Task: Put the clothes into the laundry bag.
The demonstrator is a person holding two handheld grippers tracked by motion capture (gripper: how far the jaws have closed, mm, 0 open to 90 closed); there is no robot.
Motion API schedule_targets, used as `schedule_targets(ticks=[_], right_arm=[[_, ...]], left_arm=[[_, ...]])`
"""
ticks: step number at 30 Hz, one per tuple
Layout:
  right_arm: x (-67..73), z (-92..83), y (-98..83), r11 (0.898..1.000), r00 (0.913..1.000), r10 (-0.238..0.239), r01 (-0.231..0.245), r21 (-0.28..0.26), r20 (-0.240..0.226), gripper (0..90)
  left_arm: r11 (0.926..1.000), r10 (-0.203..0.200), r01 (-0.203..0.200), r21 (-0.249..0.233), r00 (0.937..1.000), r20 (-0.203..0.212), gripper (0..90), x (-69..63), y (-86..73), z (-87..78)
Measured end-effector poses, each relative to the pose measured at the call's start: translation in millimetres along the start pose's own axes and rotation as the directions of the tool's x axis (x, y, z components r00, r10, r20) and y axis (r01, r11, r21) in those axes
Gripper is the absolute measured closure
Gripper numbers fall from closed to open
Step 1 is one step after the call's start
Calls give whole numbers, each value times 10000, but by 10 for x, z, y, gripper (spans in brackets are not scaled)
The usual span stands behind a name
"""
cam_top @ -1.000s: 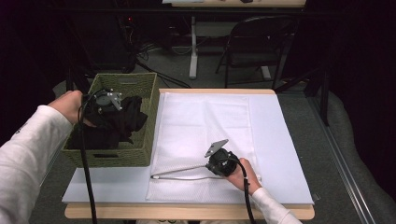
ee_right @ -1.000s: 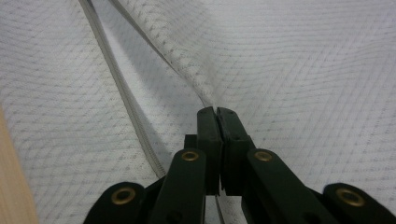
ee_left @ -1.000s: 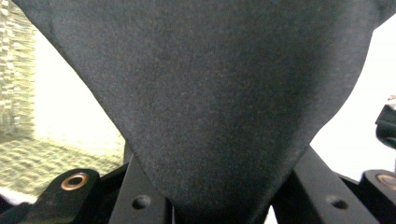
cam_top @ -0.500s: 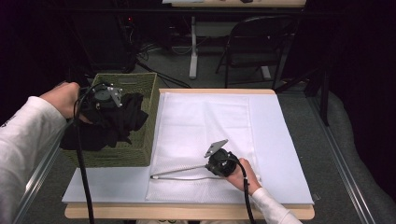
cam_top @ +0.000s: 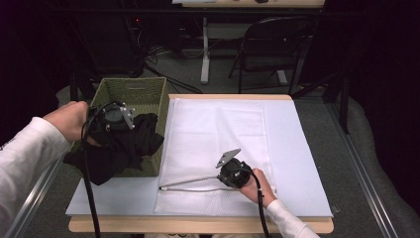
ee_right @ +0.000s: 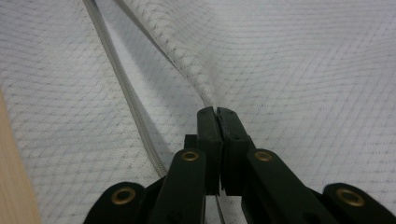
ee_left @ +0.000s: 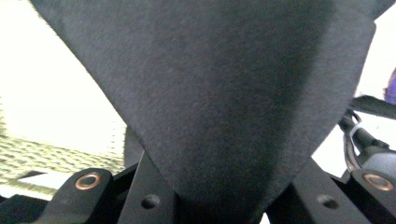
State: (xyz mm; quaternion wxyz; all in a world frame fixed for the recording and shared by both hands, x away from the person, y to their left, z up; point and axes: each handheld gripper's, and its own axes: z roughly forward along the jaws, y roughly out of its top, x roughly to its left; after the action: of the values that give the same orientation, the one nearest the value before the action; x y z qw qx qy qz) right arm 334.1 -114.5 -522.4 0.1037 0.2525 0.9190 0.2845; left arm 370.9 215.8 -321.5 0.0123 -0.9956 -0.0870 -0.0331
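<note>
Left gripper (cam_top: 115, 120) over the green woven basket (cam_top: 132, 91), clamped on a black cloth (cam_top: 119, 148); jaws just now closing further, cloth pinched between them. Seen close in the left gripper view: dark cloth (ee_left: 224, 93) hanging wide from between the two jaws, a strip of basket weave (ee_left: 42, 156) at the lower left. Most of the cloth heaped in the basket, a fold draped over its near rim.

Right gripper (cam_top: 233, 173) low on the near part of the table, jaws pressed together on the upper layer of a white mesh bag (cam_top: 213, 129). In the right gripper view: pads (ee_right: 217, 122) meeting on a raised ridge of mesh (ee_right: 299, 70), the zipper (ee_right: 121, 88) running alongside to the left, a sliver of bare wood (ee_right: 11, 182) at the edge.

Bag lying flat on a pale sheet (cam_top: 302, 148) covering most of a wooden table (cam_top: 198, 225), its opening toward the basket. Basket standing at the table's left end, just beside the bag.

Beyond the table: grey carpet (cam_top: 188, 74), a folding chair (cam_top: 267, 44), a white desk leg (cam_top: 204, 49), loose cables on the floor, dark surroundings on both sides.
</note>
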Motion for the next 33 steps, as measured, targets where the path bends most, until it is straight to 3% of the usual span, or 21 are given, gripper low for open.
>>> schedule_targets(ticks=[5,8,9,12,16,17,22,24,28,29,31,32,33], right_arm=[[7,-5,-4,9999,9999,145,-145,35,-24,888],[-10,2,-2,10000,10000,-30,30,-20,-47,888],[3,-1,-3,9999,9999,151,-151,23,-28,889],[6,-3,-1,9999,9999,168,-168,17,-25,889],[1,-5,0,9997,9997,228,-228,-99,3,893],[7,-10,-1,9995,9996,299,-299,-89,14,894],[-9,-20,9,9996,9997,211,-210,-207,81,895],[-12,-30,14,9993,9995,292,-288,-245,151,896],[1,-32,23,9984,9983,534,-529,-210,234,896],[-6,-33,25,9990,9989,378,-371,-250,280,896],[2,-37,25,9981,9980,574,-568,-236,250,896],[0,-36,25,9980,9978,598,-592,-241,279,896],[0,-37,25,9976,9975,659,-653,-250,272,896]], left_arm=[[9997,-225,226,-45,9997,37,753,-102,41,43],[9998,-201,202,-65,9997,131,754,-189,103,46],[9999,-49,50,-131,9999,108,754,-226,128,49],[9996,7,1,-279,9996,299,754,-310,230,55],[9977,-151,215,-649,9952,970,754,-359,356,119],[9984,-56,105,-562,9963,861,755,-382,397,143],[9977,-354,414,-539,9936,1069,758,-422,550,331],[9967,-500,583,-558,9888,1404,759,-428,604,411],[9978,-203,312,-579,9835,1797,759,-501,716,617],[9972,-214,349,-655,9801,1972,759,-524,742,680],[9970,-88,254,-729,9755,2200,758,-561,799,801],[9981,-19,169,-586,9687,2482,757,-564,829,856],[9979,-22,172,-617,9718,2359,757,-582,853,928]])
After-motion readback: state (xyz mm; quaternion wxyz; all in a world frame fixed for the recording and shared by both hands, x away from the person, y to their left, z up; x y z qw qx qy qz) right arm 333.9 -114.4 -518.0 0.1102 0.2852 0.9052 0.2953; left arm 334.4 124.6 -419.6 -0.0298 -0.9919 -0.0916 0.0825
